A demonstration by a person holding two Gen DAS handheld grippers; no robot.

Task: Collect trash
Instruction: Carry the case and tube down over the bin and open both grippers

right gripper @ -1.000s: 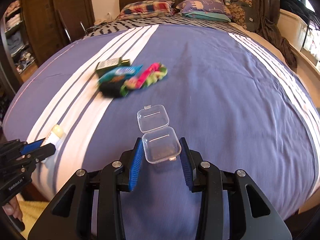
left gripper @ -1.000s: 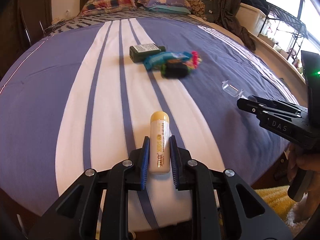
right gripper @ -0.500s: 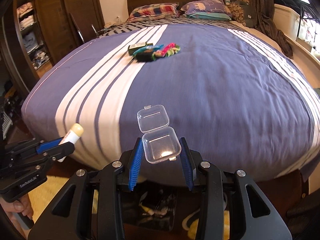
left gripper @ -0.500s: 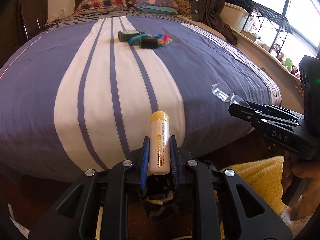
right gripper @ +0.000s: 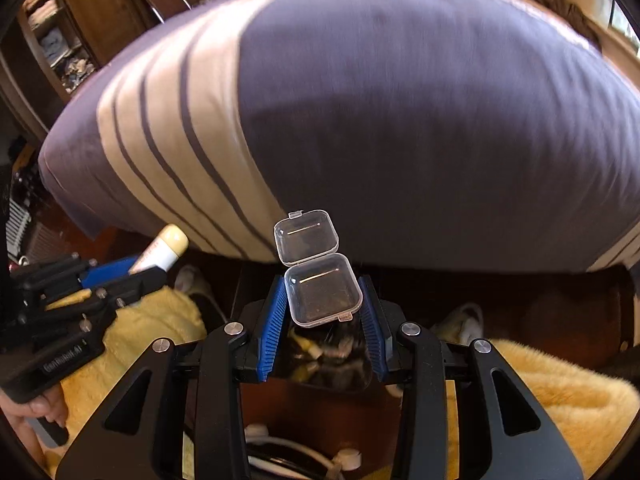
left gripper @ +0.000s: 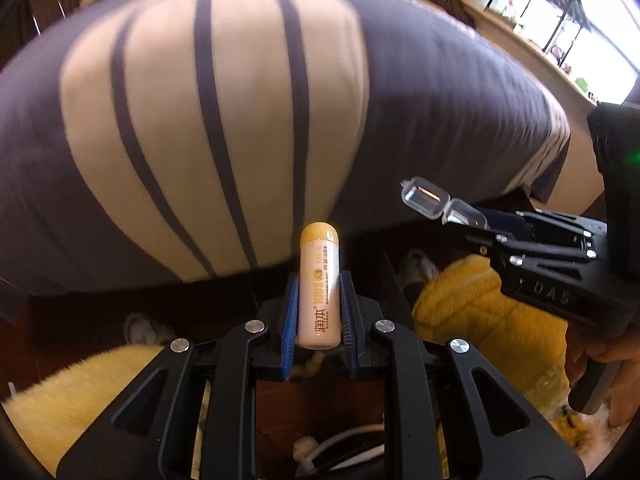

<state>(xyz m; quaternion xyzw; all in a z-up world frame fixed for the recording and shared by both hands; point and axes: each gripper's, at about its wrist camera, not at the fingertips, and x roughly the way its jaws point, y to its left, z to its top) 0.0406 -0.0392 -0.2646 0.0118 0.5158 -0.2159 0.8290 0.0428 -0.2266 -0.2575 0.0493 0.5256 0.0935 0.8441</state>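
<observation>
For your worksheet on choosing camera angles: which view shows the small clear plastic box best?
The right wrist view: the clear box sits centred between the right gripper's jaws, lid open. The left wrist view shows it side-on at the right, small and glinting.

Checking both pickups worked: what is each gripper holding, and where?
Left gripper clamps the lip balm tube by its lower body; right gripper clamps the clear hinged box by its base's sides.

I see a glossy cream plastic tube (left gripper: 319, 292) and a clear, smooth plastic hinged box (right gripper: 318, 276). The striped purple bed cover (left gripper: 240, 120) looks like matt cloth; the yellow rug (right gripper: 560, 392) is fluffy.
</observation>
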